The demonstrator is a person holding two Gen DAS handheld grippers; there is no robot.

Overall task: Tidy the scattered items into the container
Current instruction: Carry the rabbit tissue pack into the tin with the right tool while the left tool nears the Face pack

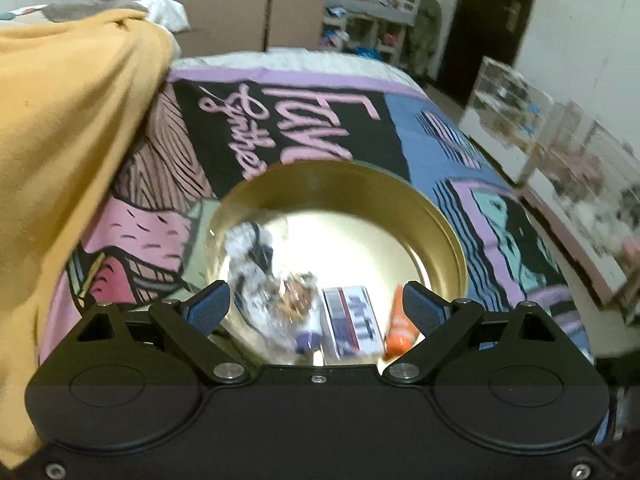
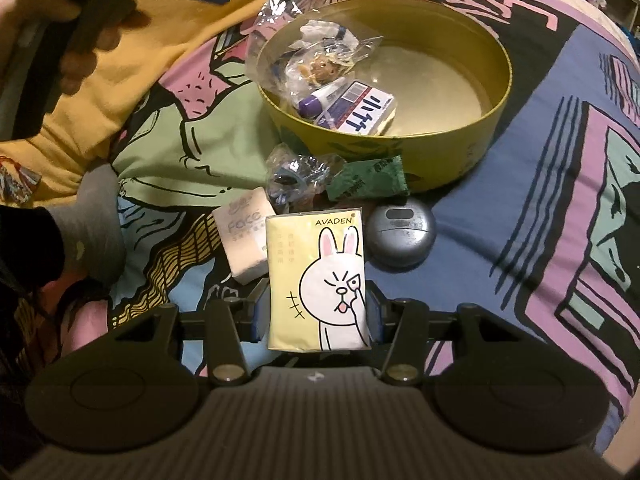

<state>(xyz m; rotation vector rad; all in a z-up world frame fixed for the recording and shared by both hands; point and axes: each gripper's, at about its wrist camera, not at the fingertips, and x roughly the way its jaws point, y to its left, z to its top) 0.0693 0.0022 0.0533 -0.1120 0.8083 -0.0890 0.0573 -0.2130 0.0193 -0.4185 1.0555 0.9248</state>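
The round gold tin (image 2: 496,92) sits on the patterned bedspread (image 2: 560,200), holding a crinkled clear bag (image 2: 320,60), a purple-capped tube (image 2: 316,100) and a white box (image 2: 360,112). The right gripper (image 2: 316,312) clamps a yellow tissue pack (image 2: 316,280) marked "AVADEN" — rabbit cartoon. Nearby lie a pink "Face" pack (image 2: 244,236), a green sachet (image 2: 368,180) and a grey disc (image 2: 400,232), perhaps a compact. The left gripper (image 1: 318,304) gapes empty above the tin.

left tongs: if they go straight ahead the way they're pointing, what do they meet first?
Most likely the contents of the round tin: the left tongs stand open over it, with the white box and the crinkled clear bag right ahead. Depth is unclear, so which one comes first can't be told.
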